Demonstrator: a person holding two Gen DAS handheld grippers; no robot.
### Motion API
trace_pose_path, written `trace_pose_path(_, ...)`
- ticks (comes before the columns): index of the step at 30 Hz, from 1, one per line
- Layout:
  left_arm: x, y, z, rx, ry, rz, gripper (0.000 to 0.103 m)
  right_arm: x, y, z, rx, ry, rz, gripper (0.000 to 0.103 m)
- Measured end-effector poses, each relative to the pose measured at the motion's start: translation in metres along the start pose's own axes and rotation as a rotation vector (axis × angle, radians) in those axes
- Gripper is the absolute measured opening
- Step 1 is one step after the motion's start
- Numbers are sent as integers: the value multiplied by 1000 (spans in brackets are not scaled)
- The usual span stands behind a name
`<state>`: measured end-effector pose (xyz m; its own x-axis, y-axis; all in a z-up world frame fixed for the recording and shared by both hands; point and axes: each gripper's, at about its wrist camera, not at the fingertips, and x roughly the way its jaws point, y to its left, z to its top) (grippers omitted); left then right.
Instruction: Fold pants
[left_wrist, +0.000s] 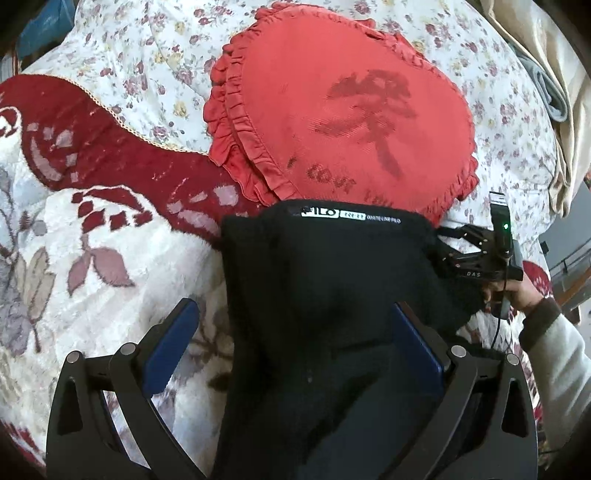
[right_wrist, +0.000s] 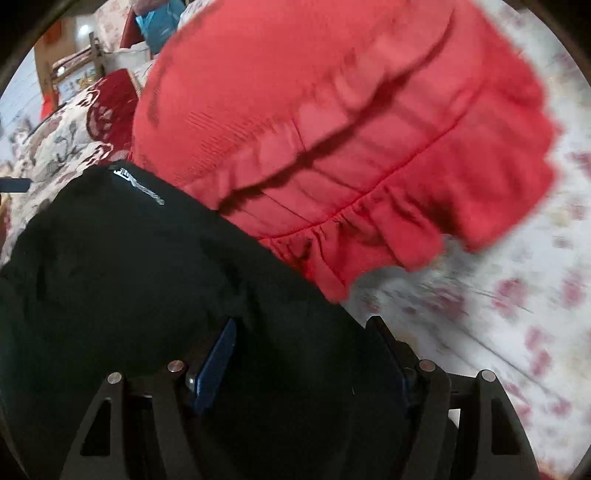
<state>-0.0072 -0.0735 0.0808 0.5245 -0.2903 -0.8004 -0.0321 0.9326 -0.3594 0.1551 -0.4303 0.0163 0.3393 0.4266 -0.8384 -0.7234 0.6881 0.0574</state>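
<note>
The black pants (left_wrist: 325, 295) lie bunched on the bed, their waistband with a white label (left_wrist: 347, 214) against a red cushion. My left gripper (left_wrist: 295, 310) stands wide open over them. Its left pad (left_wrist: 171, 347) is over the blanket and its right pad (left_wrist: 417, 343) rests beside the black cloth. In the right wrist view the pants (right_wrist: 129, 266) fill the lower left. My right gripper (right_wrist: 303, 321) is open with cloth bulging between its jaws, and the blue left pad (right_wrist: 216, 365) shows bare. The left wrist view shows the right gripper (left_wrist: 465, 254) at the pants' right edge, fingertips hidden.
A red frilled heart-shaped cushion (left_wrist: 343, 110) (right_wrist: 314, 129) lies just beyond the pants on a floral sheet (left_wrist: 147, 55). A red and white plush blanket (left_wrist: 92, 221) covers the left. A hand (left_wrist: 517, 291) in a pale sleeve holds the right gripper. Beige fabric (left_wrist: 535, 55) hangs at the far right.
</note>
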Motion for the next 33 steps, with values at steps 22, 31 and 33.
trace_pose_path(22, -83, 7, -63, -106, -86, -112, 102, -196, 230, -179, -5, -219, 77, 5)
trace_pose_path(31, -92, 21, -90, -160, -99, -106, 102, -176, 239, -227, 182, -129, 47, 8)
trace_pose_path(33, -88, 24, -94, -167, -92, -94, 102, -185, 235, -227, 214, -153, 37, 8)
